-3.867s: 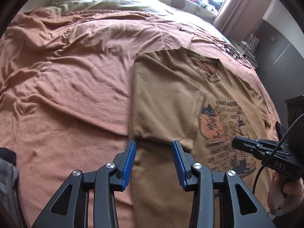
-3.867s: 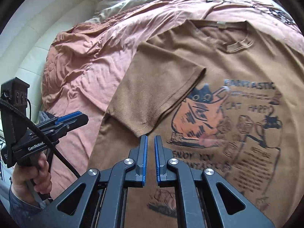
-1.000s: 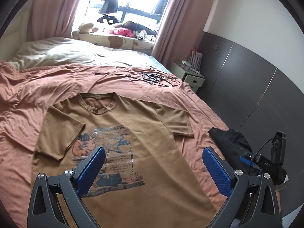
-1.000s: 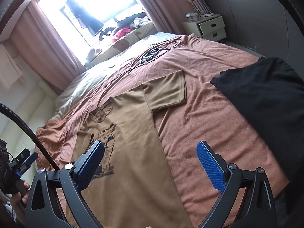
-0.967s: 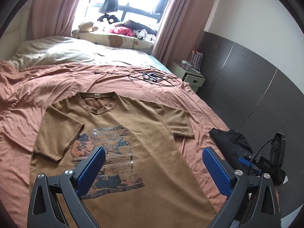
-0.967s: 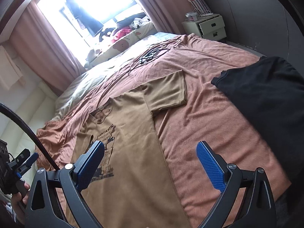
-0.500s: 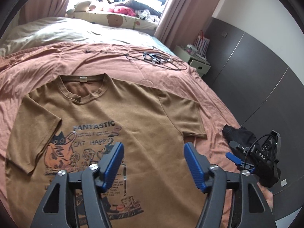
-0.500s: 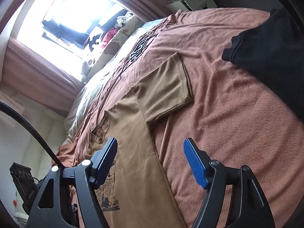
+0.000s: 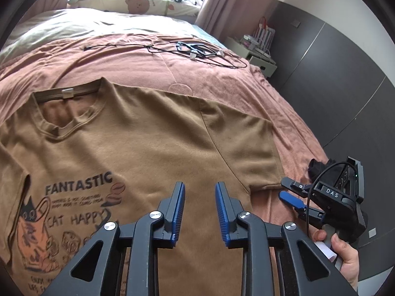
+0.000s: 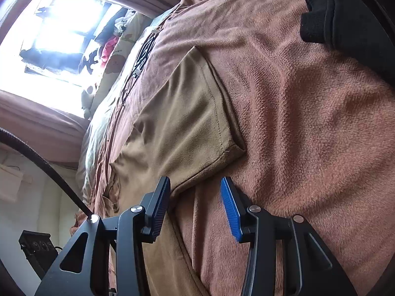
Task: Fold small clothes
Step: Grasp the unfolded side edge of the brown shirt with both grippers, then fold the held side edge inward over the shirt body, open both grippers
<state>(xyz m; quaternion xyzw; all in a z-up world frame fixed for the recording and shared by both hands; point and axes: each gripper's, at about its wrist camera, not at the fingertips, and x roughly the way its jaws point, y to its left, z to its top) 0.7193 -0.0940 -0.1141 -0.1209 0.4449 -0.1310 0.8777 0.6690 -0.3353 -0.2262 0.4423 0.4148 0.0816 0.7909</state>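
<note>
T-shirt (image 9: 153, 133), brown, with a cat print and the words "FANTASTIC" and "CAT HAPPY", lies flat and face up on the pink-brown blanket (image 9: 222, 83) that covers the bed. Its collar points toward the window end of the bed, and the sleeve (image 9: 242, 148) on the far side from the print's cat spreads out flat onto the blanket.

Your left gripper (image 9: 200, 197) hovers over the shirt's chest, beside the print, with its blue-padded jaws partly spread and nothing between them. Whether the tips touch the cloth is hard to tell.

Your right gripper (image 10: 195, 197) sits low at the hem of that same sleeve (image 10: 187, 113), just where the sleeve meets the shirt's side. Its jaws stand apart, one pad over the brown cloth and the other over the blanket, with the sleeve's edge in the gap; they are not pressed onto it. In the left wrist view you see this gripper (image 9: 293, 194) just beside the sleeve's corner, held by your right hand (image 9: 345, 254).

Beyond the sleeve, away from the shirt, a black garment (image 10: 345, 17) lies bunched on the blanket. A tangle of black cables (image 9: 197, 51) rests on the blanket past the collar, and a pillow with bear prints (image 9: 138, 5) lies under the window, with a white nightstand (image 9: 259, 56) beside the bed.
</note>
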